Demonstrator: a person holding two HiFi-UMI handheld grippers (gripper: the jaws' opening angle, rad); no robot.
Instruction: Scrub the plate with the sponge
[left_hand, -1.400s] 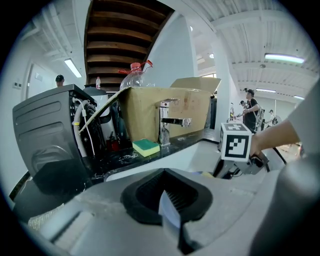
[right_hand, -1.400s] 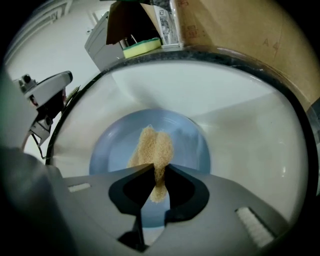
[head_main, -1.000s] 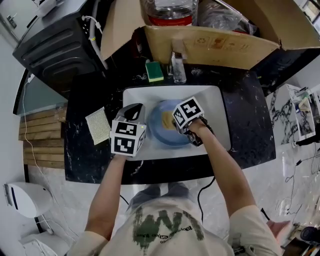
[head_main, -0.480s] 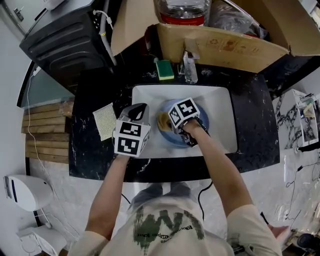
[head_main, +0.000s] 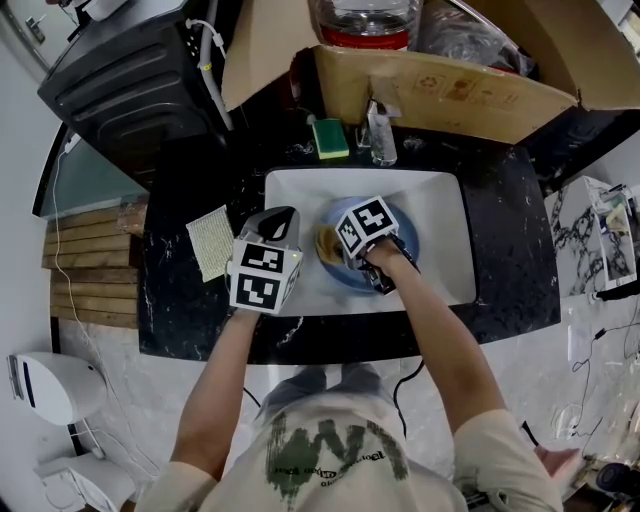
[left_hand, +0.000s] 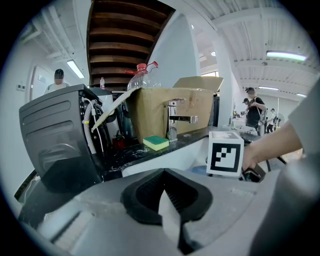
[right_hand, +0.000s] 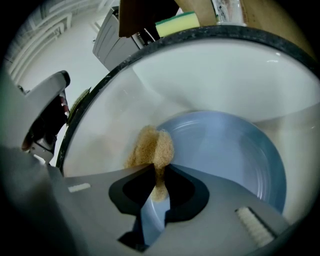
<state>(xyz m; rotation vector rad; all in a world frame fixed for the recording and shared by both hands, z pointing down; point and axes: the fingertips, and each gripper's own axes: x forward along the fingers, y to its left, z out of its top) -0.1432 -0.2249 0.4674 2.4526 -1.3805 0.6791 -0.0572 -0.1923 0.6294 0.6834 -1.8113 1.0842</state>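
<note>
The tan sponge (right_hand: 152, 147) is clenched in my right gripper (right_hand: 156, 169). Its jaws pinch the near end, and the rest bulges out beyond the tips. It presses on the left edge of the blue plate (right_hand: 227, 150), partly over the rim and onto the white floor beside it. The plate lies flat in the white sink (head_main: 440, 200) with nothing else on it — I can see no food or foam on the blue surface.

My left gripper (left_hand: 163, 172) sits over the near-left rim of the sink, just left of the plate. Its jaws are closed together on nothing.

The sink is set into a black marbled worktop (head_main: 500, 260). On the worktop beyond the sink's far edge lies a green-and-yellow sponge (head_main: 330, 138), with the chrome tap (left_hand: 173, 120) just to its right. A pale woven cloth (head_main: 210, 243) lies on the worktop left of the sink, near my left gripper.

Behind the tap stands an open cardboard box (head_main: 450, 90). It holds a large clear bottle with a red band (head_main: 365, 22) and some crumpled clear plastic to its right. A black appliance (head_main: 130, 80) fills the far-left corner.
</note>
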